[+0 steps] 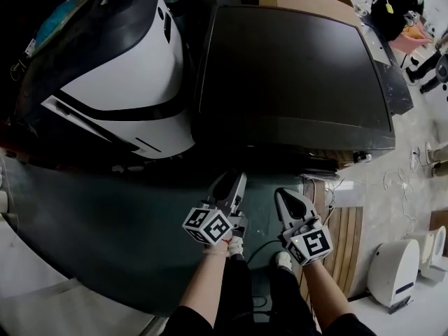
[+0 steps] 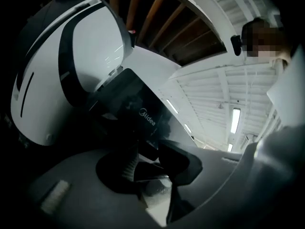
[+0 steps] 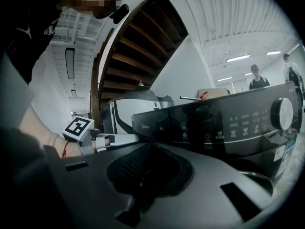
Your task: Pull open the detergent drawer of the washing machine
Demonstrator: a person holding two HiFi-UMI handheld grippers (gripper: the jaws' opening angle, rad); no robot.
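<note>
Workshop, dark washer [image 1: 294,68]: drawer [image 2: 145,117] lies dead ahead of the nearer left tongs [image 1: 234,180], spread and empty; right tongs [image 1: 282,194] look pressed together.

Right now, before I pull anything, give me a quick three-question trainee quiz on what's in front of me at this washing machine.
1. True or false: the left gripper is shut on the washing machine.
2. Which brand name is printed on the control panel? A Bosch, B Midea, C Samsung.
3. In the right gripper view, at which end of the panel does the round dial sit?
Key: 1 false, its jaws stand apart with nothing held; 2 B; 3 the right end.
</note>
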